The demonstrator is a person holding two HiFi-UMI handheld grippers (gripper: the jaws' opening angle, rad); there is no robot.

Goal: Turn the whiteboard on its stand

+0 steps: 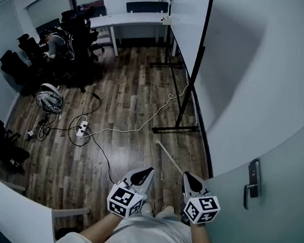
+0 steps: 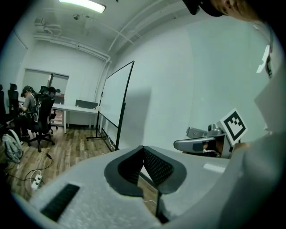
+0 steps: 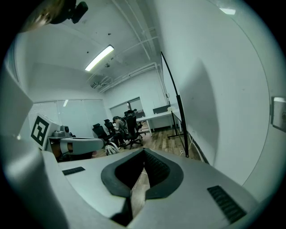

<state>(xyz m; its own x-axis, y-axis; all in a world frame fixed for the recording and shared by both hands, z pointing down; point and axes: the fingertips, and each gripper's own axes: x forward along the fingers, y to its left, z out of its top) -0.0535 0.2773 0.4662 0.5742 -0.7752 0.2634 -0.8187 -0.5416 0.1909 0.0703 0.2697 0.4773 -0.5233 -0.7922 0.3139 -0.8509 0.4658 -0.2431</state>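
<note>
The whiteboard (image 1: 188,27) stands on its black stand (image 1: 175,129) by the right wall, a couple of steps ahead of me and seen almost edge-on. It also shows in the left gripper view as a white panel in a black frame (image 2: 114,95); in the right gripper view only the board's thin dark edge (image 3: 175,105) shows. My left gripper (image 1: 148,170) and right gripper (image 1: 186,175) hang side by side close to my body, well short of the board. Both are shut with nothing between the jaws (image 2: 143,148) (image 3: 144,150).
A door with a metal handle (image 1: 251,183) is close on my right. A power strip (image 1: 82,129) with cables lies on the wood floor, and a thin white stick (image 1: 168,156) lies ahead. Office chairs, a seated person (image 1: 57,42) and a white desk (image 1: 129,20) stand at the back.
</note>
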